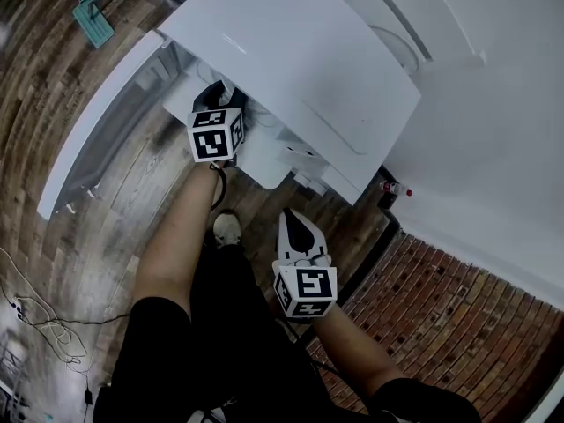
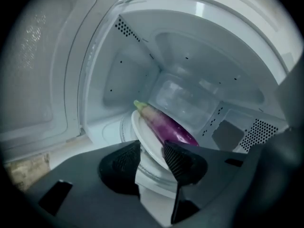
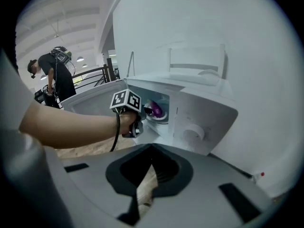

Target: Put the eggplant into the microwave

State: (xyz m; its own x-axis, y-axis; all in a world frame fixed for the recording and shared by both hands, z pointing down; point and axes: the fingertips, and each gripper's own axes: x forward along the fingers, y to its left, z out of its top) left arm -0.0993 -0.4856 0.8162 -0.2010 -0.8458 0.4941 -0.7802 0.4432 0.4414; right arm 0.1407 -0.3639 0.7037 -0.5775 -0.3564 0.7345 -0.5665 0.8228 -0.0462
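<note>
The white microwave's (image 1: pixel 291 69) door (image 1: pixel 97 122) hangs open at the left. The left gripper (image 2: pixel 152 152) sits at the front edge of the cavity, its claw spread, with the near rim of a white plate (image 2: pixel 142 137) in the gap but not pinched. The purple eggplant (image 2: pixel 168 127) lies on that plate, inside the microwave, green stem toward the back. At the right, well apart from the microwave, the right gripper (image 3: pixel 152 148) hangs over the wooden floor (image 1: pixel 132 192), its claw pressed together on nothing.
</note>
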